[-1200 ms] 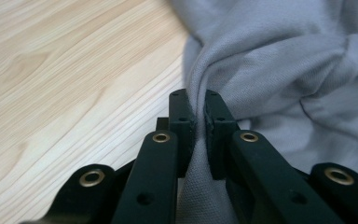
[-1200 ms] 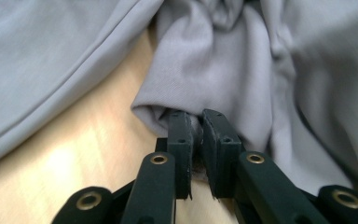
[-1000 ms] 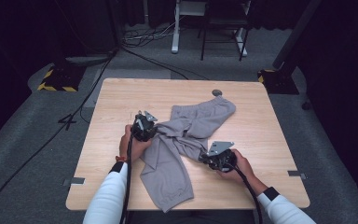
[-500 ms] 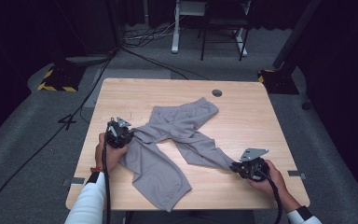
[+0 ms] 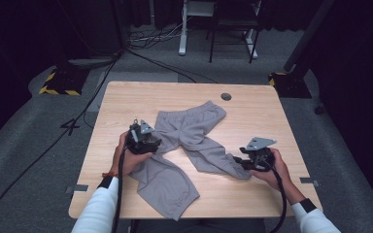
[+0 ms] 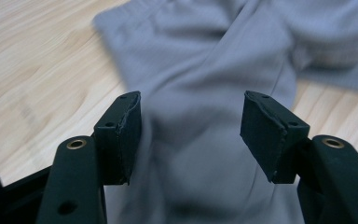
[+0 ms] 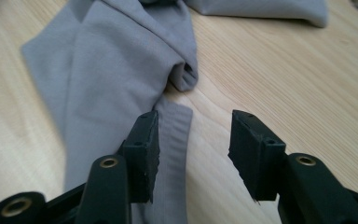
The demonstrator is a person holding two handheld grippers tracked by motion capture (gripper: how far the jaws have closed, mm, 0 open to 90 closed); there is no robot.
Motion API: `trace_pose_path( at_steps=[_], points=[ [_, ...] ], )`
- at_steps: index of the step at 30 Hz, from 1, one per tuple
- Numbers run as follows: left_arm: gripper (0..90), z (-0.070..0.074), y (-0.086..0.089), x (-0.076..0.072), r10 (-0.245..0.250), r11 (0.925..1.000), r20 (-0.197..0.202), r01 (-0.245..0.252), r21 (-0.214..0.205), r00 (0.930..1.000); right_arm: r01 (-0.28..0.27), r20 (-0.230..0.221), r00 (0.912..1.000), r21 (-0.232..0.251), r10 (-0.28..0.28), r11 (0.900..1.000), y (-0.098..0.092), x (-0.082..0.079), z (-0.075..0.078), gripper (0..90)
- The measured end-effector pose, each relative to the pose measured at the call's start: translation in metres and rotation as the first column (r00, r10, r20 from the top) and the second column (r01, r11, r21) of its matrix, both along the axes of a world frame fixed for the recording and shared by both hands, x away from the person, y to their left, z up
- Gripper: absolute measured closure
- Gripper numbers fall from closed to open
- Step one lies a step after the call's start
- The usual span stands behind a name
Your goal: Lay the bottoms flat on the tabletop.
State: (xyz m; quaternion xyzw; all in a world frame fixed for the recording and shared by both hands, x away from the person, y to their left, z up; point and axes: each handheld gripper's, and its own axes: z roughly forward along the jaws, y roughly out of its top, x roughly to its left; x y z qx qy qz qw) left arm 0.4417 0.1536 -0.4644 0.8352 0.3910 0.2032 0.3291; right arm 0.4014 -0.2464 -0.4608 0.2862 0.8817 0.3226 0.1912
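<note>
Grey trousers [image 5: 184, 141] lie spread on the wooden table [image 5: 257, 107], waistband toward the far right and two legs reaching toward the near edge. My left gripper [image 5: 150, 141] hovers over the left leg; its jaws have just been opening. In the left gripper view the left gripper [image 6: 191, 126] stands open, and the grey cloth [image 6: 200, 65] lies slack beneath the gap. My right gripper [image 5: 238, 161] sits at the right leg's end, its jaws also just opened. In the right gripper view the right gripper [image 7: 193, 144] is open, with the leg hem [image 7: 175, 135] flat by one pad, not pinched.
A round cable hole [image 5: 226, 96] sits near the table's far edge. Bare wood surrounds the trousers at the far left and right. Beyond the table stand a white desk leg [image 5: 182, 29], a chair [image 5: 233, 29], floor cables and a yellow-black striped base [image 5: 58, 82].
Both grippers, shut on the cloth near the middle, pulled apart and spread the legs. Now both have opened and let go, and the left has moved back inward over its leg.
</note>
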Motion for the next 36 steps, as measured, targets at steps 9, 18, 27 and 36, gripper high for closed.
trace_pose_path(
  at_steps=[9,18,27,36],
  points=[
    [40.9,-0.019,-0.046,0.037,0.047,0.9958,-0.069,-0.042,0.081,0.9965,0.035,-0.067,0.9970,-0.050,-0.039,0.9981,0.013,0.022,-0.022,56.1],
    [46.6,-0.023,-0.021,0.040,0.142,0.9893,-0.079,-0.139,0.044,0.9867,0.202,-0.131,0.9697,-0.044,-0.206,0.9783,-0.032,0.033,-0.020,57.7],
    [46.1,-0.020,0.011,0.032,0.213,0.9747,-0.085,-0.206,0.087,0.9733,0.410,-0.124,0.8986,-0.107,-0.421,0.9060,-0.079,0.037,-0.016,55.2],
    [45.3,-0.019,0.040,0.021,0.273,0.9596,-0.092,-0.265,0.096,0.9575,0.502,-0.094,0.8454,-0.198,-0.526,0.8422,-0.098,0.034,-0.012,54.9]
  ],
)
